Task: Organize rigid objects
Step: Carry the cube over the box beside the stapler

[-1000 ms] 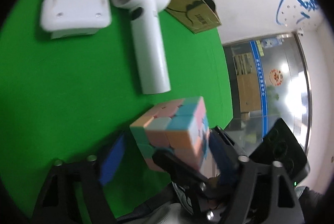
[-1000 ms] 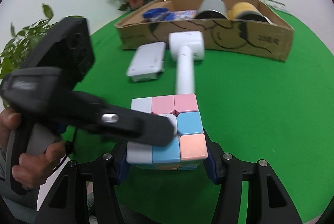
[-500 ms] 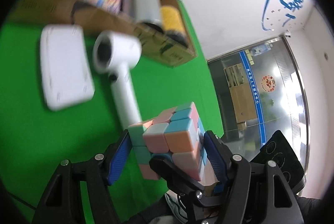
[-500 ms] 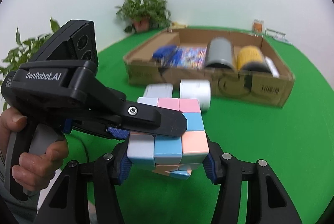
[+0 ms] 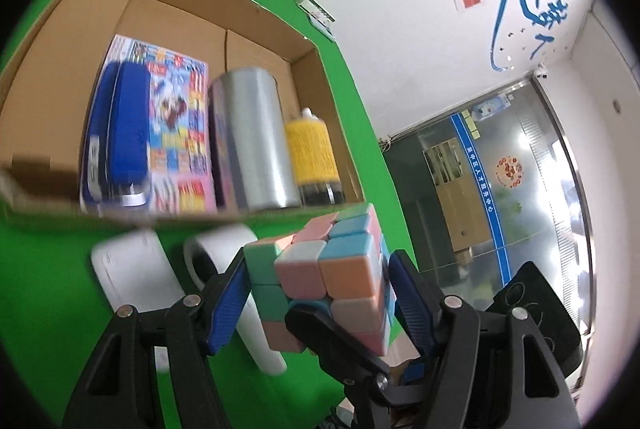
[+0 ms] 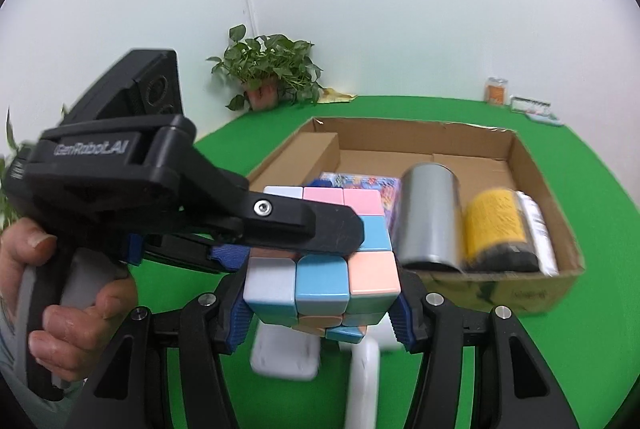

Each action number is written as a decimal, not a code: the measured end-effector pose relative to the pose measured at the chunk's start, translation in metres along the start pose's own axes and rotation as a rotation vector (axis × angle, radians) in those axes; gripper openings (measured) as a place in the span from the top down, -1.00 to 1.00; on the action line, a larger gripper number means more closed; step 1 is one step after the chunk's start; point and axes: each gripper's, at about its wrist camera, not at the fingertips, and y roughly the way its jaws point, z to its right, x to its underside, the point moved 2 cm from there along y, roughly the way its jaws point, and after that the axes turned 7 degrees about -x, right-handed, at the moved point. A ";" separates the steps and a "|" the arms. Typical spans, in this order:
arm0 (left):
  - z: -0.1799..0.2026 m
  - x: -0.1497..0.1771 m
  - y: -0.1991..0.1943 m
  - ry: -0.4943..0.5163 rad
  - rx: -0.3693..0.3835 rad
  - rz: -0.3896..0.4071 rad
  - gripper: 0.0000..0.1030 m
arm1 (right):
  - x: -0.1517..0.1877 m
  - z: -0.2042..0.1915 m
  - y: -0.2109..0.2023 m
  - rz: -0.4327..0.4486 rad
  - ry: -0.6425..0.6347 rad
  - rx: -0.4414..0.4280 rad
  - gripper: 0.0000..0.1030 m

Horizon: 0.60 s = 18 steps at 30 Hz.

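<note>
A pastel puzzle cube (image 5: 332, 277) (image 6: 324, 269) is held in the air by both grippers at once. My left gripper (image 5: 318, 293) is shut on its sides; it also shows in the right wrist view (image 6: 320, 229), crossing the cube's top. My right gripper (image 6: 322, 309) is shut on the cube's left and right faces. The cardboard box (image 6: 520, 293) (image 5: 64, 41) lies just beyond and below, holding a blue stapler (image 5: 116, 133), a colourful booklet (image 5: 180, 133), a grey cylinder (image 6: 430, 221) and a yellow bottle (image 6: 494, 229).
A white handheld device (image 5: 256, 325) and a white flat box (image 5: 136, 277) lie on the green table (image 6: 560, 369) under the cube. A potted plant (image 6: 268, 77) stands at the back wall. A small orange container (image 6: 496, 91) sits at the table's far edge.
Both grippers have lifted the cube from the table and carried it toward the box. The left gripper closed on the cube during this time.
</note>
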 end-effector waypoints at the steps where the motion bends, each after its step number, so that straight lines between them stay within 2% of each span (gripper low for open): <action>1: -0.004 -0.010 0.003 -0.011 0.001 -0.007 -0.32 | -0.006 0.002 0.008 -0.007 0.000 0.004 -0.05; 9: -0.031 -0.055 0.026 -0.075 0.071 -0.065 -0.31 | -0.041 0.021 0.056 -0.040 0.025 0.018 -0.05; 12: -0.041 -0.066 0.035 -0.097 0.068 -0.087 -0.32 | -0.046 0.025 0.076 -0.057 0.036 0.023 -0.05; 18: -0.050 -0.074 0.039 -0.075 0.004 -0.091 -0.30 | -0.045 0.032 0.103 -0.060 0.069 0.006 -0.05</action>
